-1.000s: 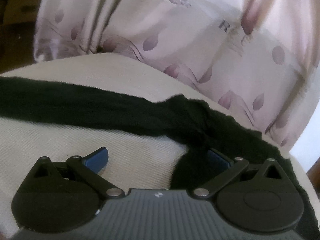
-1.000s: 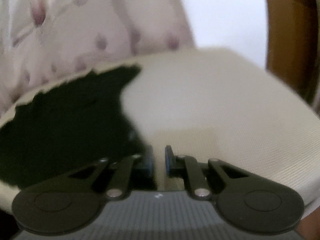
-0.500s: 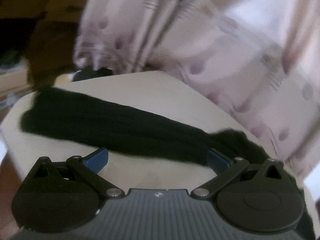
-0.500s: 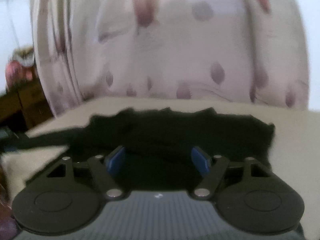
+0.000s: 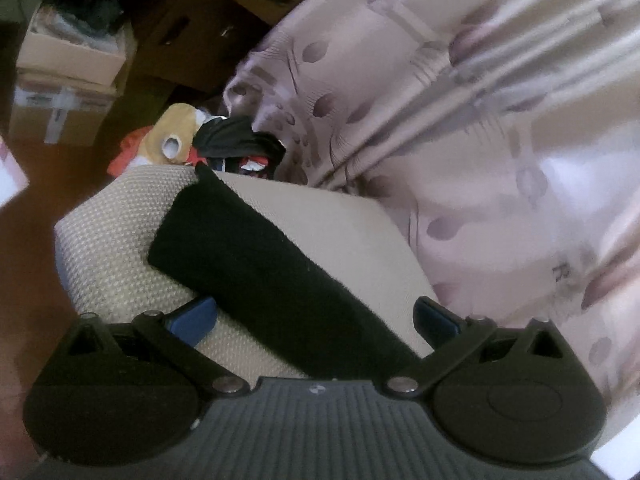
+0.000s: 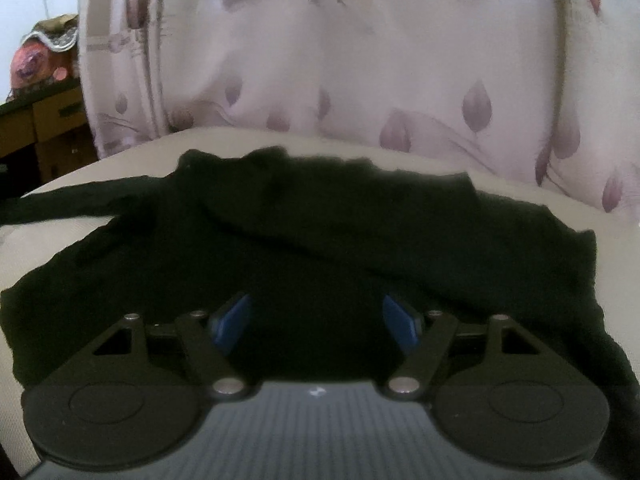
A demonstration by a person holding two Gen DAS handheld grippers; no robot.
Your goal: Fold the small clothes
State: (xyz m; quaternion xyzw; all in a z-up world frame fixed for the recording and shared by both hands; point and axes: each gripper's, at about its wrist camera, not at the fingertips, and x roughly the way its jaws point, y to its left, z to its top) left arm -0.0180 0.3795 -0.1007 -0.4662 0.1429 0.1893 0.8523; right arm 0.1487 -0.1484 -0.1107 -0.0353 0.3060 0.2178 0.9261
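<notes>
Left gripper [image 5: 314, 318] spread wide, empty, over a black garment [image 5: 256, 264] on the beige cushion [image 5: 116, 248]. Right gripper [image 6: 316, 322] likewise wide, gripping nothing. Letter "R" legible on the curtain [image 5: 480, 128].

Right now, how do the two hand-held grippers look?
Both look alike. The left hand-held gripper and the right hand-held gripper have a grey ribbed body with a small white mark, round black discs, black link arms with silver pins, and blue finger pads.

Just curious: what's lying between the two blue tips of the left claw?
In the left wrist view, the black garment runs between them, over the beige cushion.
</notes>
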